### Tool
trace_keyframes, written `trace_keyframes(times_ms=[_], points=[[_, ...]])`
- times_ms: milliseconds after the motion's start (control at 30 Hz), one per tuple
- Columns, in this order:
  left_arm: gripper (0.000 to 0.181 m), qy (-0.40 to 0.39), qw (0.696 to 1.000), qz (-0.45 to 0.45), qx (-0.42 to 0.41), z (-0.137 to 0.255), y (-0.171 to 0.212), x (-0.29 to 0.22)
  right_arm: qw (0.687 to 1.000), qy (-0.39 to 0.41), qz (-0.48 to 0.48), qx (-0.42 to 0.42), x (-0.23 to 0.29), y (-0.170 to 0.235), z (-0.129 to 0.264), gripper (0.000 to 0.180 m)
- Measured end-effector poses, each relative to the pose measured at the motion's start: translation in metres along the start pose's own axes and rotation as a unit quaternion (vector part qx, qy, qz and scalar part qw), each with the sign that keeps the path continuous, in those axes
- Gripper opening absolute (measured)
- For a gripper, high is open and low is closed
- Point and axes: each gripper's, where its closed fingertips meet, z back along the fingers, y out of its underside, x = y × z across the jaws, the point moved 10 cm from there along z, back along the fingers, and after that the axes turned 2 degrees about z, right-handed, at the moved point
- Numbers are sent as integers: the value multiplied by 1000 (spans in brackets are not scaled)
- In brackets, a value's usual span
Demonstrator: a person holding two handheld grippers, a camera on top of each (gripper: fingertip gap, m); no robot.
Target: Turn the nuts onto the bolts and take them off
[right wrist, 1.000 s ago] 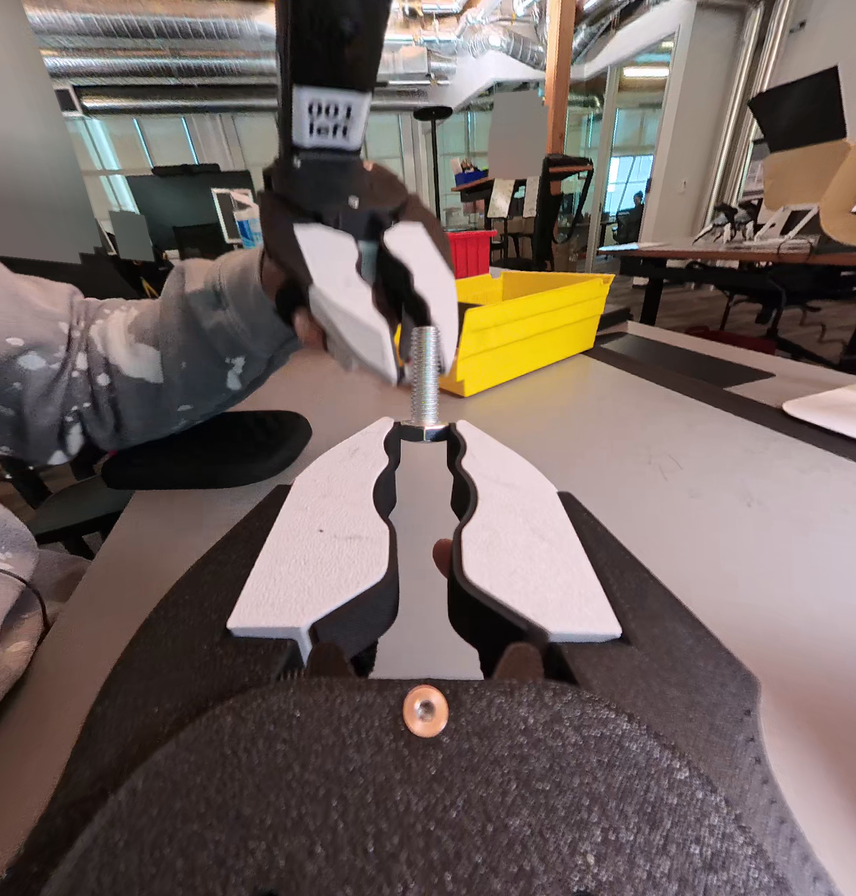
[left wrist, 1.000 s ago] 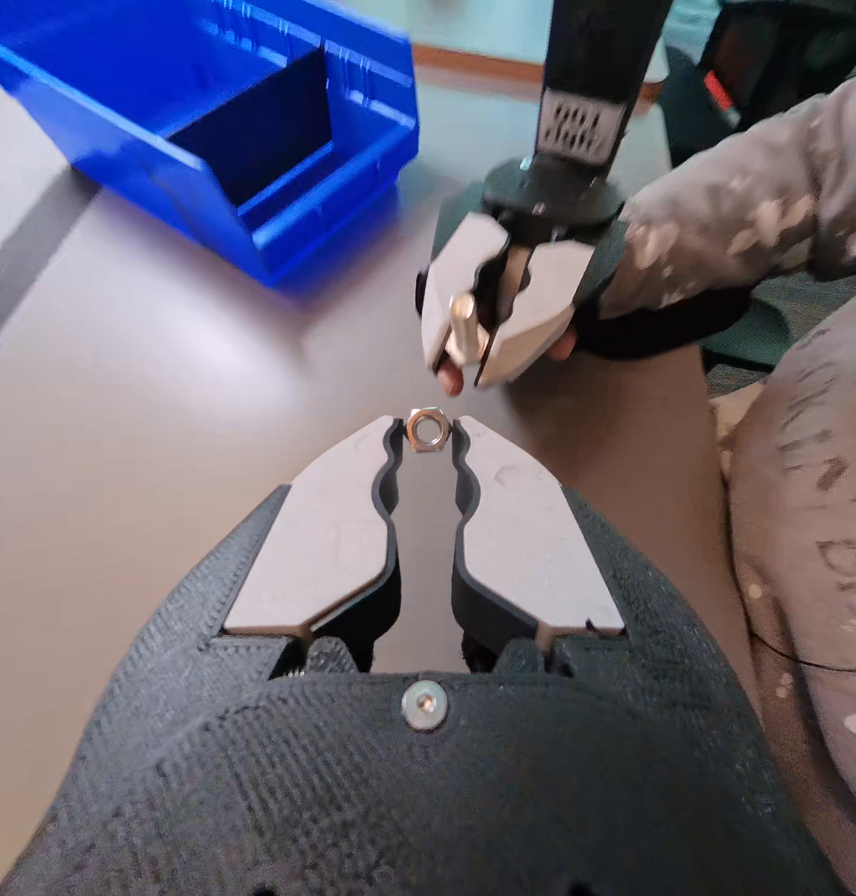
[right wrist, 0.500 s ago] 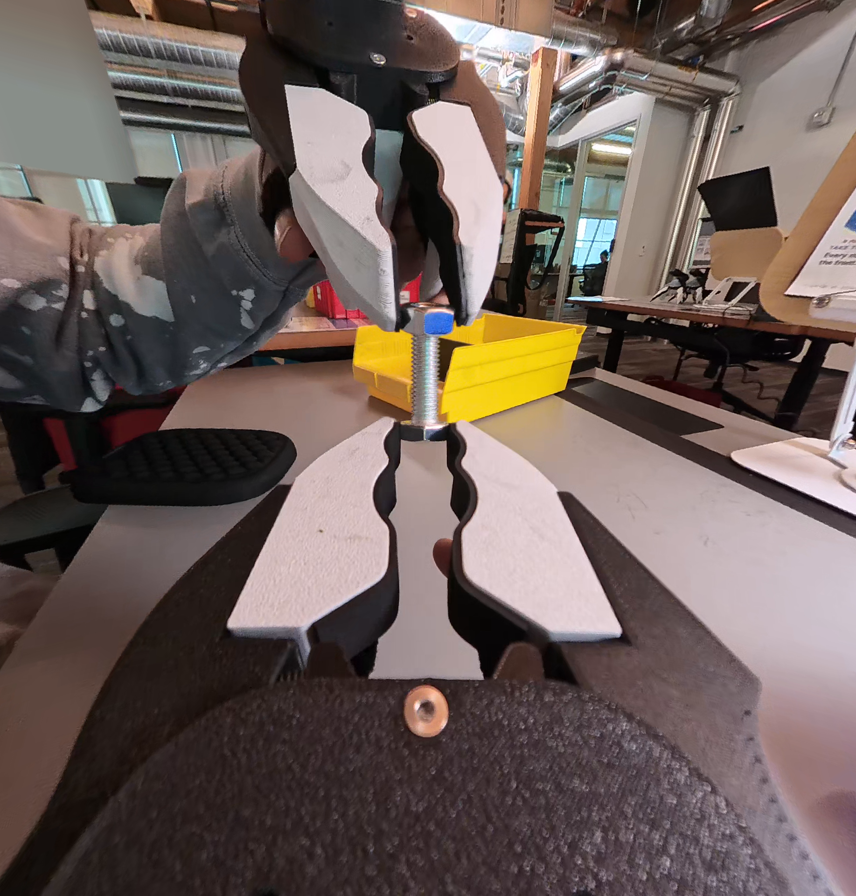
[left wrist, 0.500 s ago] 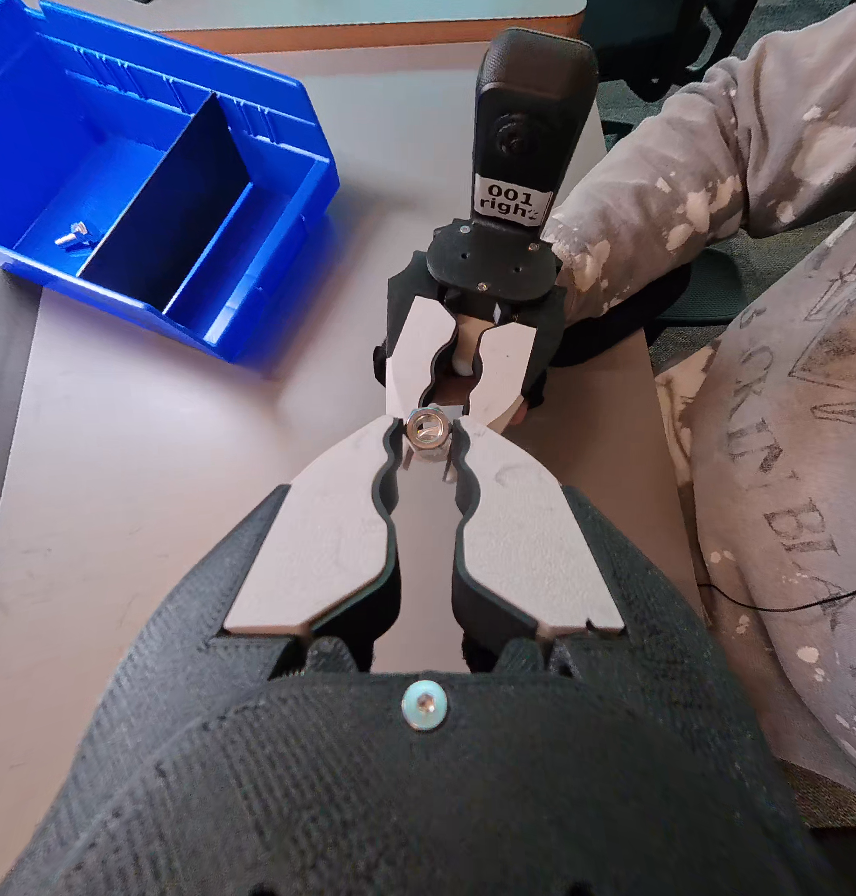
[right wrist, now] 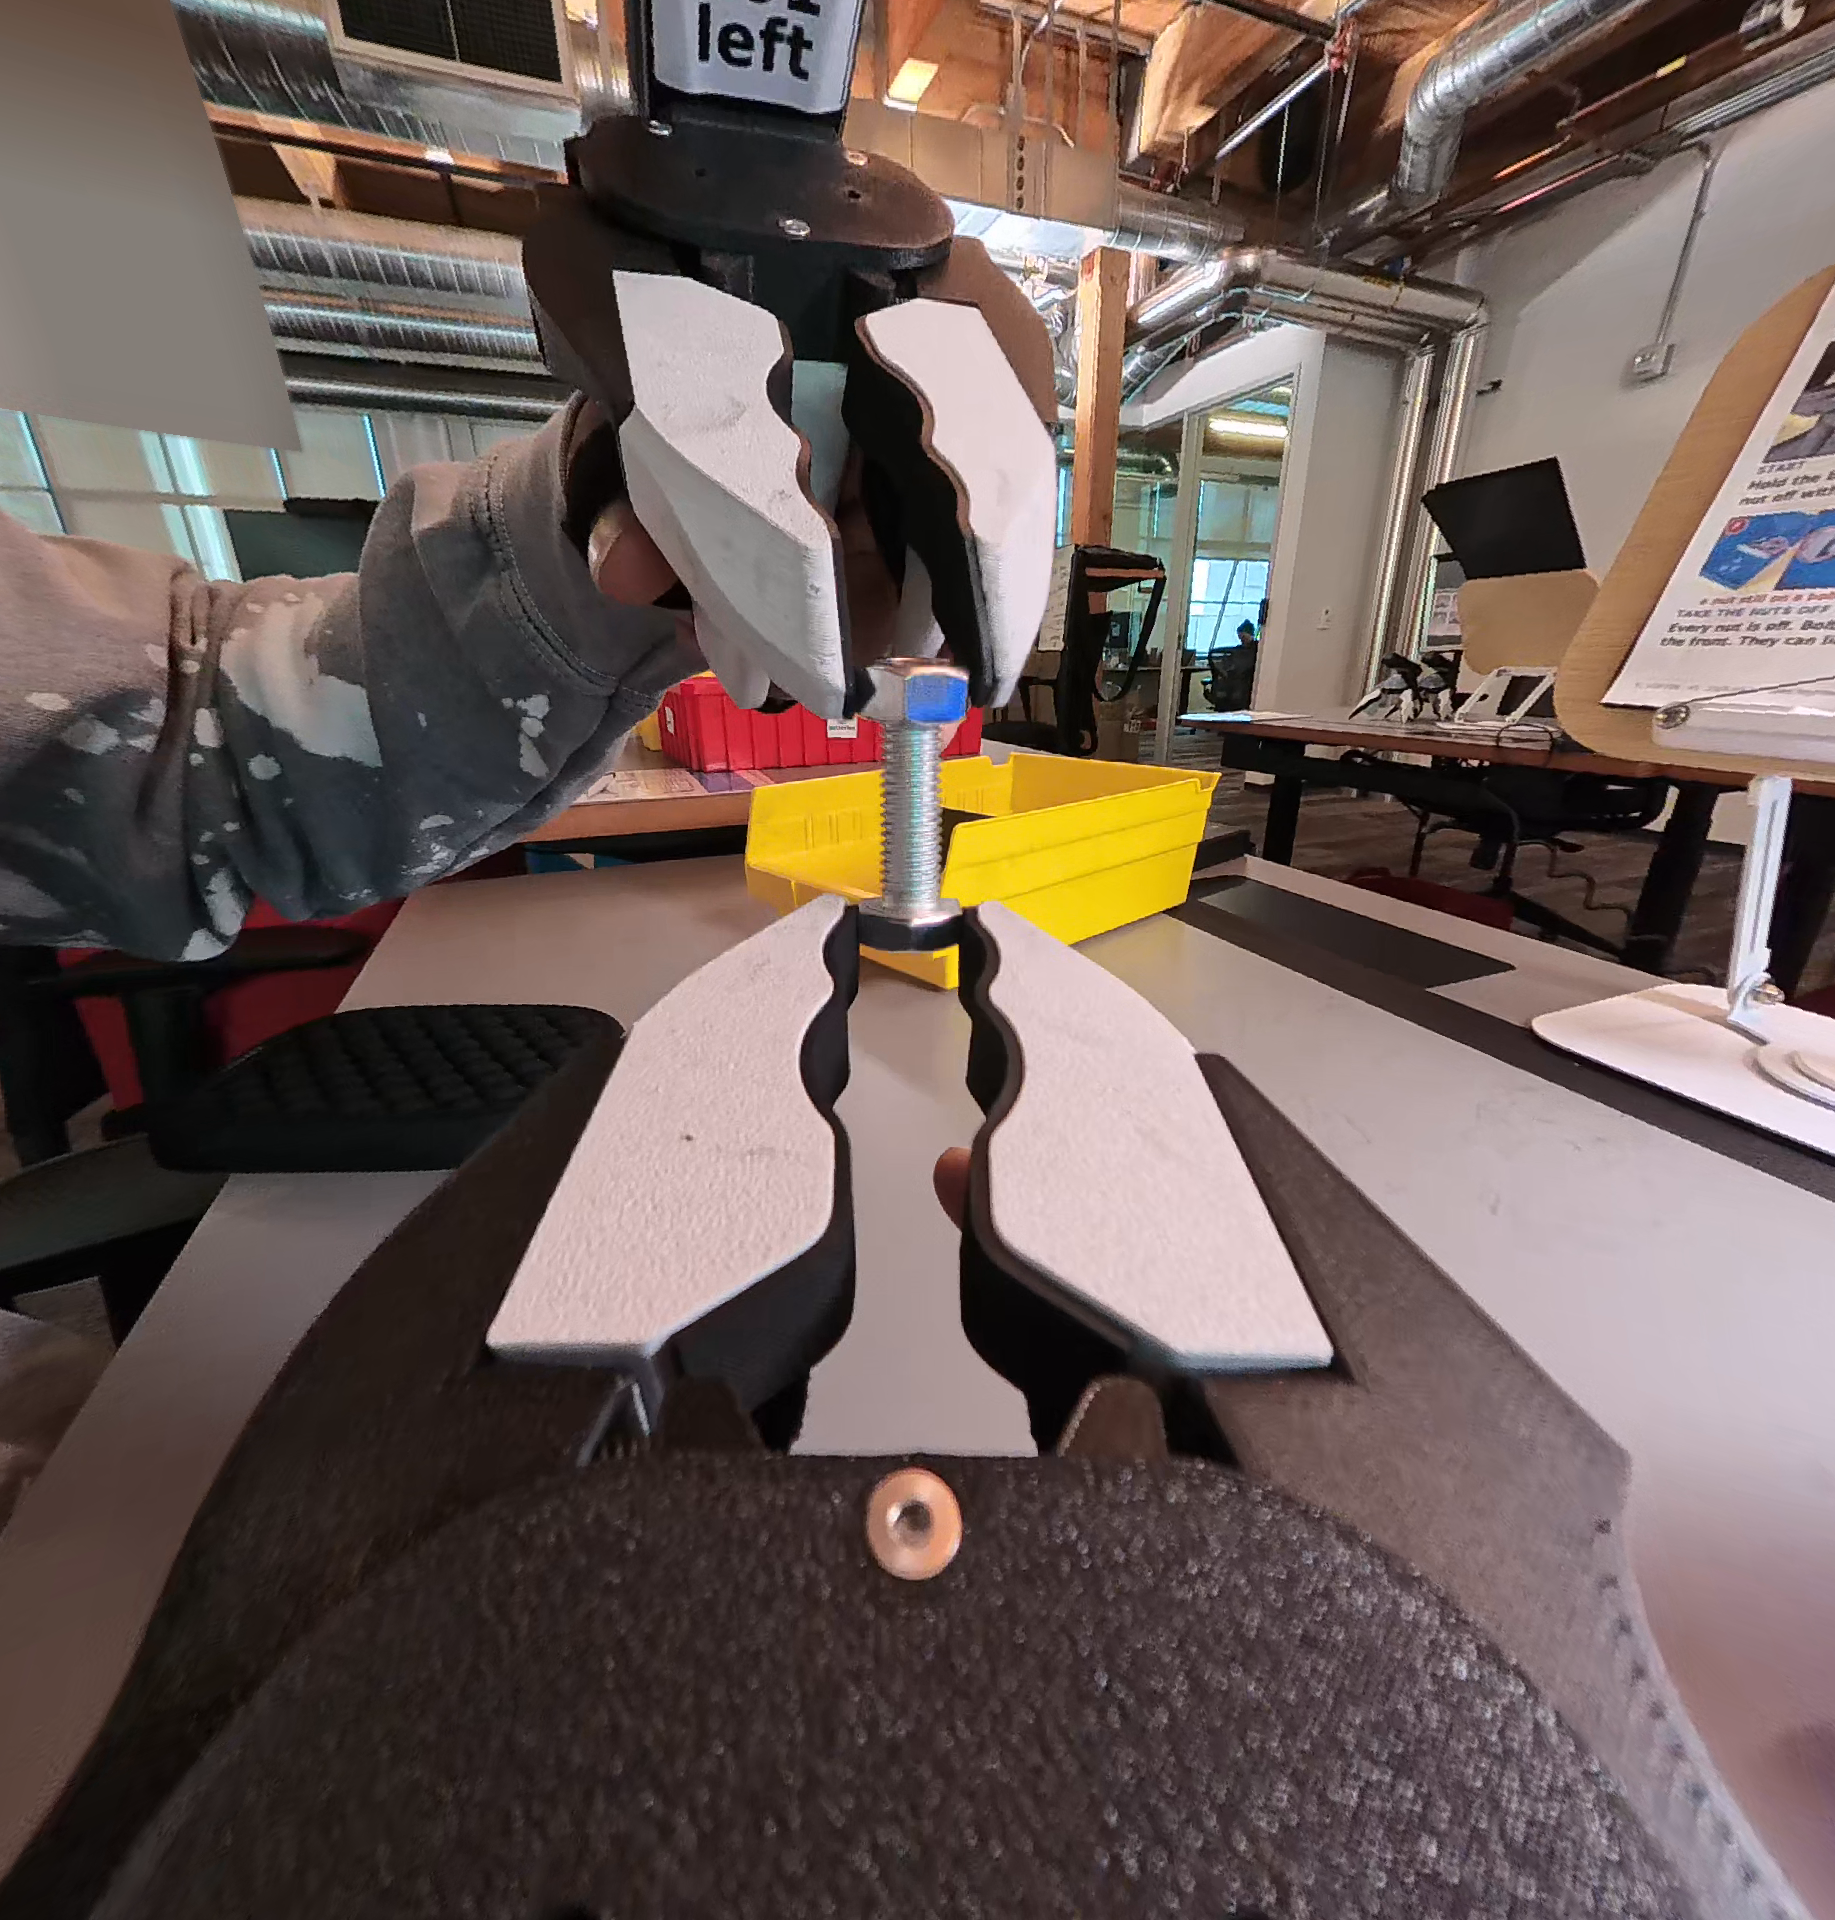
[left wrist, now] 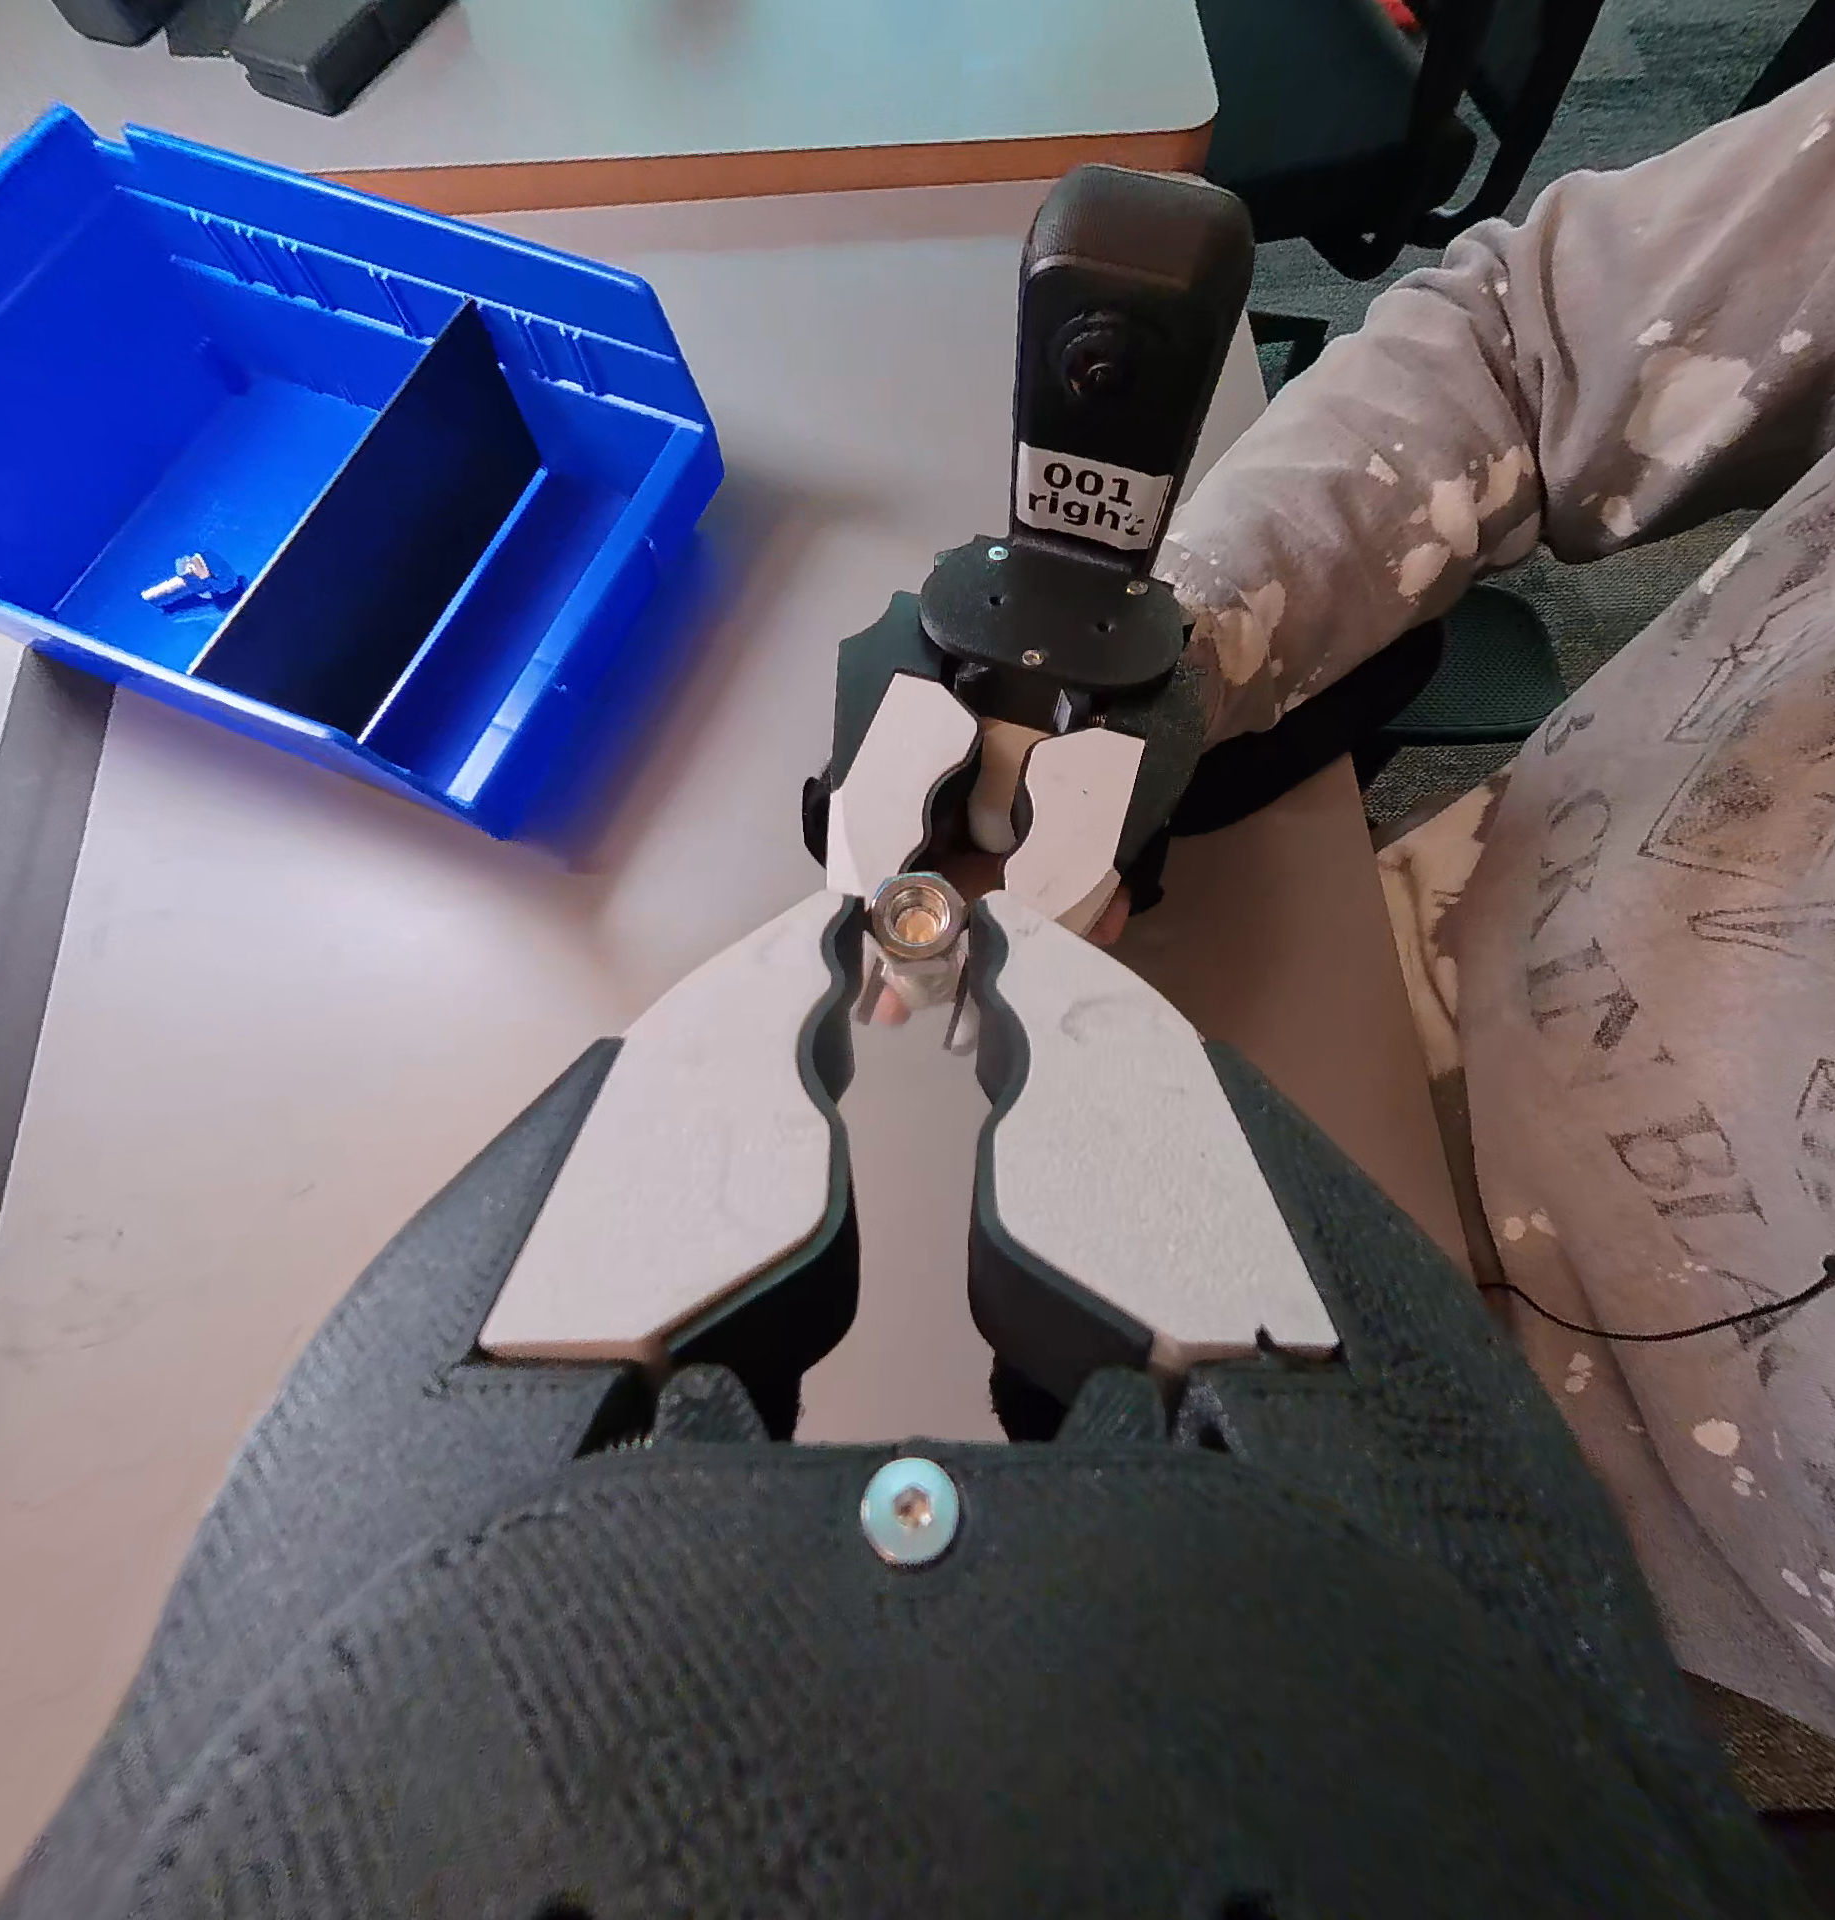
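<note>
Nut [right wrist: 915,694] pinched in left tool [right wrist: 913,691] — atop bolt [right wrist: 911,821].

Blue divided bin [left wrist: 539,343], yellow bin [right wrist: 1079,831], grey table [left wrist: 269,1039]

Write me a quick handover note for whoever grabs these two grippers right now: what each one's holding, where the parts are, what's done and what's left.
Right gripper: shut on the head of the bolt, shank pointing up above the table.
Left gripper: above it, pointing down, shut on the nut at the bolt's tip.
Done: nut and bolt are lined up and meeting. Whether the thread has caught cannot be told.
Left: turn the nut down the shank, then take it off again.
Elsewhere: one small bolt lies in the blue bin; a yellow bin stands behind.
</note>
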Motion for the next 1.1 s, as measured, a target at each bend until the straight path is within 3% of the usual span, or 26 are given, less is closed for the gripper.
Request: trace_keyframes(times_ms=[667, 967, 1100], points=[[21, 31, 999, -36, -25, 3, 5, -4, 998, -50, -27, -4, 2, -1, -1, 18], [18, 3, 999, -30, -38, 11, 11, 2, 998, -51, -22, -15, 2, -3, 0, 18], [16, -31, 996, 14, -83, 18, 20, 12, 998, -49, -19, -15, 3, -4, 0, 18]])
